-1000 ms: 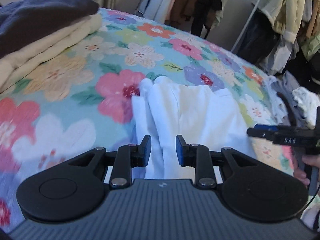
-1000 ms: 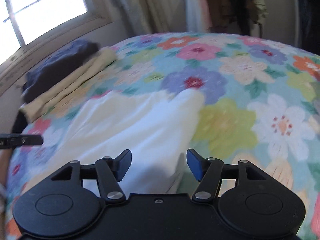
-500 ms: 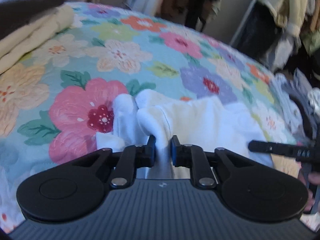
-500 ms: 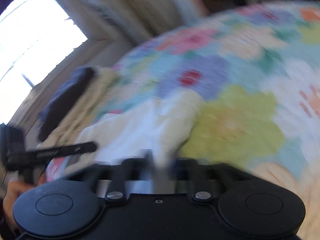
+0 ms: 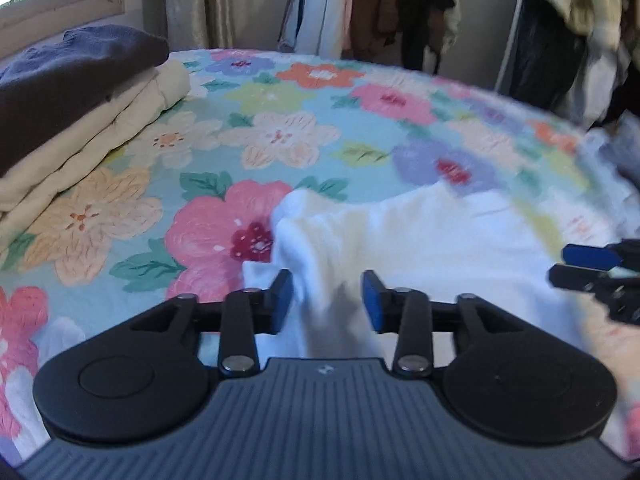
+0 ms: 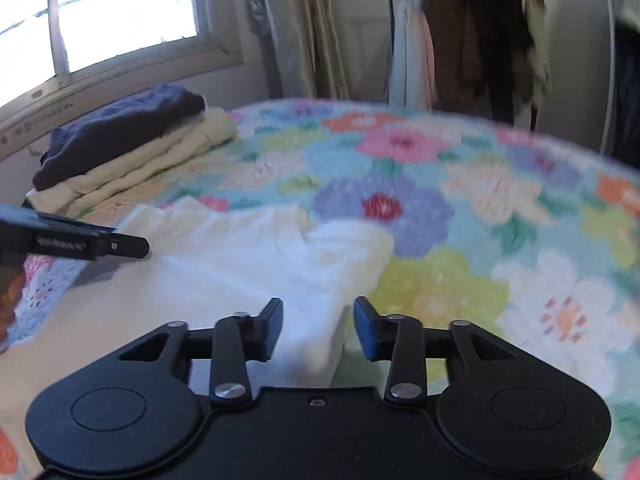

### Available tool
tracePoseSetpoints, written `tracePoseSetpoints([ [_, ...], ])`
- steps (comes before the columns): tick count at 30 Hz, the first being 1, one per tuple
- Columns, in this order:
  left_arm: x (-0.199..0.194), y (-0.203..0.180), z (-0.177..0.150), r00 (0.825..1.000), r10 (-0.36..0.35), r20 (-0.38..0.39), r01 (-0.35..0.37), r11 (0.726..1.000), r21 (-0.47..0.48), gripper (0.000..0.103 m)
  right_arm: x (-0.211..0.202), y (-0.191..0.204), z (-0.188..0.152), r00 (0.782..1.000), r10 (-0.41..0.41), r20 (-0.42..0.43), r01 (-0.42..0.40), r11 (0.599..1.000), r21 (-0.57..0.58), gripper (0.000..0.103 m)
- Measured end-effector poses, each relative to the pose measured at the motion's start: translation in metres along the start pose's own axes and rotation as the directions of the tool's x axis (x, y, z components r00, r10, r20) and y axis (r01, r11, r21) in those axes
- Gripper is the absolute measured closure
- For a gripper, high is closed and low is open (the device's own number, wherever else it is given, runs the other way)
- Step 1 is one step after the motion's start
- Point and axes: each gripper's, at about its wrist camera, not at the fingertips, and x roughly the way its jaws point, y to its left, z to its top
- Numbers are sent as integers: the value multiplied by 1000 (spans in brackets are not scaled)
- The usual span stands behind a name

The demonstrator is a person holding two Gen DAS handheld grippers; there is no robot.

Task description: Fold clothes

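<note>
Between both grippers' jaws, white garment [image 5: 420, 240] lying half-folded — left gripper [image 5: 326, 300] and right gripper [image 6: 318, 328] opening, gripping nothing; more folds pending.

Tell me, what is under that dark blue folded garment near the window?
The dark blue garment lies on a folded cream blanket. Whatever is beneath the blanket is covered.

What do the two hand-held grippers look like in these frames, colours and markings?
The left hand-held gripper has a ribbed grey body with a small pale logo, two round black discs, black link arms with silver pivot screws, and blue finger pads. The right hand-held gripper has the same build with a smooth black body. Seen side-on, the left one's finger carries a small white label, unreadable.
</note>
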Motion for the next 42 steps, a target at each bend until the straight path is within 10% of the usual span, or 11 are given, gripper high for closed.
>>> tracePoseSetpoints([
  [5,-54,0,-10,995,-92,32,92,996,4,54,-29,26,-5,997,73,-28,-75,995,-63,42],
  [9,-54,-2,-34,997,-23,-78,26,999,33,70,-23,50,-16,990,101,-98,-116,980,-161,42],
  [15,-35,29,-64,985,-51,-165,26,988,-153,68,-15,69,-35,985,74,-158,-108,971,-214,41],
  [30,-82,17,-105,989,-1,-147,-20,990,-137,58,-59,119,-79,961,-82,-263,-5,949,-315,16],
  [42,-123,-12,-128,985,24,-172,-40,995,-91,48,-92,114,-89,945,-15,-327,-11,997,-78,10],
])
